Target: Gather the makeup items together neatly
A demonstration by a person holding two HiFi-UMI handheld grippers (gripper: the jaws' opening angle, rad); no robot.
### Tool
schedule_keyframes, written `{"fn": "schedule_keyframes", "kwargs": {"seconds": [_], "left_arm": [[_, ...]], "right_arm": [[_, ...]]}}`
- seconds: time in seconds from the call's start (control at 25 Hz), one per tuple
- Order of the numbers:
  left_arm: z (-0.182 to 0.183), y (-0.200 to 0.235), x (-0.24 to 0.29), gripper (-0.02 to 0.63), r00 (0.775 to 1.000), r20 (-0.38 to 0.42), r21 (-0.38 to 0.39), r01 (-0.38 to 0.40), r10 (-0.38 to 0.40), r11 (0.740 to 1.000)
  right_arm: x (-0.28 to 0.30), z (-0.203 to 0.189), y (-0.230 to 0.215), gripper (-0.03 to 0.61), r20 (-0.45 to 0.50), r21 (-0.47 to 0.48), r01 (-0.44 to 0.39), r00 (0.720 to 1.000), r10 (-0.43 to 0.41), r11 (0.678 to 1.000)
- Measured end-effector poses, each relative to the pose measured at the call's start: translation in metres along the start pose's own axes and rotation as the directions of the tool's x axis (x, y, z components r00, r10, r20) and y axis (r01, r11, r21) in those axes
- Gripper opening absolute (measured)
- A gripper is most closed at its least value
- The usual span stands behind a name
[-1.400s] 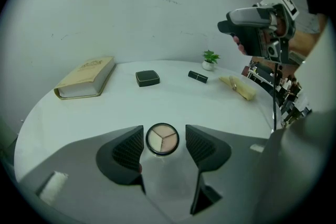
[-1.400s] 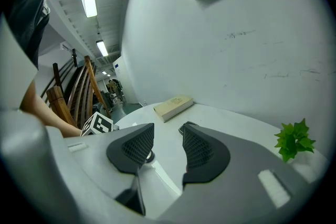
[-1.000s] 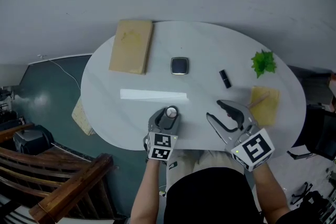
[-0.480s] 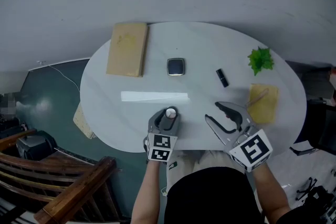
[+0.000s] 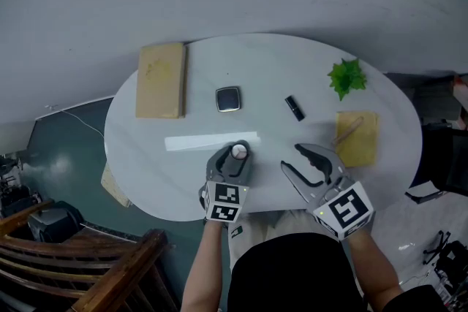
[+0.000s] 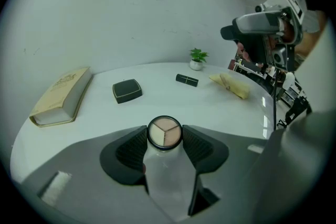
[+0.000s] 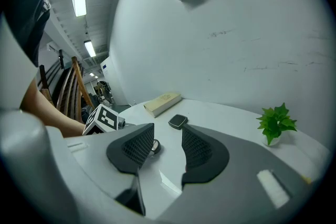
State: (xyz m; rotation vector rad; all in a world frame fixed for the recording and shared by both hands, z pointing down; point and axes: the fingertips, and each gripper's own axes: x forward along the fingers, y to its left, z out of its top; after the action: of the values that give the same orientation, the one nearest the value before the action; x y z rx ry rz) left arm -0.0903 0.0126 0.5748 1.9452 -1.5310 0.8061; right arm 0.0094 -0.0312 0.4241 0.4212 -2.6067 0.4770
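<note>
My left gripper (image 5: 235, 156) is shut on a small round palette (image 5: 238, 152) with three pale shades; the left gripper view shows the palette (image 6: 165, 132) pinched between the ribbed pads, just short of a long white strip (image 5: 211, 142). A black square compact (image 5: 228, 99) (image 6: 127, 90) lies beyond the strip. A black lipstick tube (image 5: 294, 107) (image 6: 187, 80) lies to its right. My right gripper (image 5: 293, 158) hangs open over the table's near right with nothing between its jaws; in the right gripper view (image 7: 168, 136) bare table shows between them.
All of this sits on a white oval table (image 5: 380, 179). A tan book (image 5: 161, 80) lies at the far left, a small green plant (image 5: 346, 77) at the far right, and a yellow cloth with a wooden stick (image 5: 357, 138) beside my right gripper. A wooden chair (image 5: 95, 274) stands at lower left.
My left gripper has carried the palette forward, closer to the white strip. The right gripper has hardly moved.
</note>
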Motion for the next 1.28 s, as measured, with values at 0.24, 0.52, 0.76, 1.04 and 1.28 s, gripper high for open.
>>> {"fn": "schedule_keyframes", "kwargs": {"seconds": [0.24,0.52,0.76,1.04,1.28], "left_arm": [[0.013,-0.014,0.014,0.207,0.999,-0.012,0.04,0.045,-0.045,0.998],[0.019,-0.028,0.027,0.207,0.996,-0.027,0.075,0.083,-0.081,0.994],[0.021,-0.033,0.036,0.207,0.995,-0.038,0.097,0.097,-0.094,0.99],[0.022,-0.035,0.041,0.209,0.994,-0.042,0.118,0.102,-0.097,0.988],[0.022,-0.037,0.041,0.233,0.994,-0.038,0.118,0.107,-0.103,0.987]], "right_arm": [[-0.01,-0.004,-0.009,0.156,0.007,0.016,0.045,0.999,-0.045,0.999],[-0.021,-0.012,-0.014,0.156,-0.007,0.055,0.081,0.997,-0.081,0.995],[-0.026,-0.016,-0.019,0.156,-0.003,0.06,0.096,0.995,-0.096,0.994],[-0.032,-0.019,-0.025,0.156,0.006,0.053,0.116,0.993,-0.116,0.992],[-0.033,-0.023,-0.026,0.156,-0.006,0.066,0.124,0.992,-0.124,0.99]]}}
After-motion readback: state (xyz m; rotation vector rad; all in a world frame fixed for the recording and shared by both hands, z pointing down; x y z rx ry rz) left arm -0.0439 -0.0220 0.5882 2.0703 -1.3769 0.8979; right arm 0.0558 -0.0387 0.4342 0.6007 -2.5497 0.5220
